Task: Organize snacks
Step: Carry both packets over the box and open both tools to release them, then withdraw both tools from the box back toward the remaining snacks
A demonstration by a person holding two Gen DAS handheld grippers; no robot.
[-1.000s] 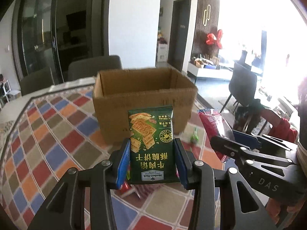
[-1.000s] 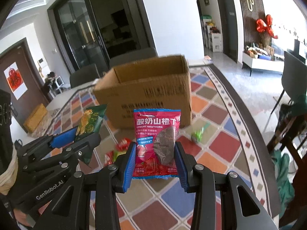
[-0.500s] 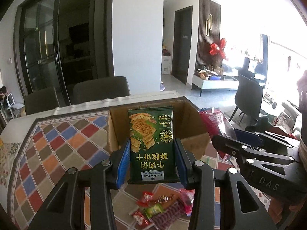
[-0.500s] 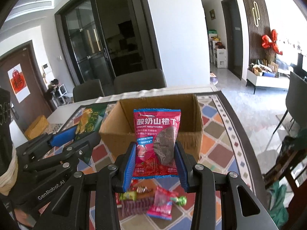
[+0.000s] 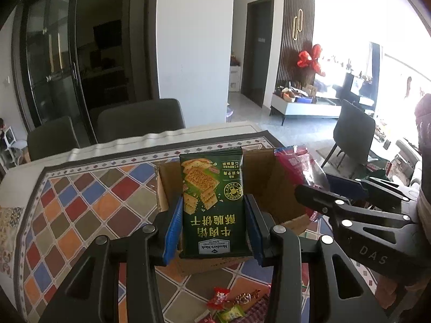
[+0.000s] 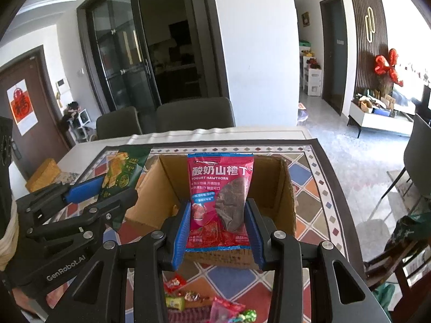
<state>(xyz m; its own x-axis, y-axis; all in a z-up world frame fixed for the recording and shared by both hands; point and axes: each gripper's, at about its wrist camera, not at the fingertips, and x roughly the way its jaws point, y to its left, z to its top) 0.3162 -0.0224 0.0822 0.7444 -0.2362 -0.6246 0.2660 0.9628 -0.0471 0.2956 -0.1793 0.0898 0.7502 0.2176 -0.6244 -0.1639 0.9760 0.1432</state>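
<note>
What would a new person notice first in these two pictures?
First, two bright packets, each clamped upright in a gripper: the green cracker packet in the left gripper, the red hawthorn packet in the right gripper. Right behind them stands the open cardboard box on the colourful checked tablecloth.

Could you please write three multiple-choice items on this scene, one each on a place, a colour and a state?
1. Where is the cardboard box?
A. on the floor
B. on the patterned tablecloth
C. on a chair

2. What colour is the packet in the right tongs?
A. pink-red
B. yellow
C. white

3. How are the left tongs?
A. wide open, empty
B. out of view
C. shut on the green cracker packet

Answers: 1 B, the box stands on the cloth; 2 A, the yogurt hawthorn packet is pink-red; 3 C, both blue pads press its sides.
</note>
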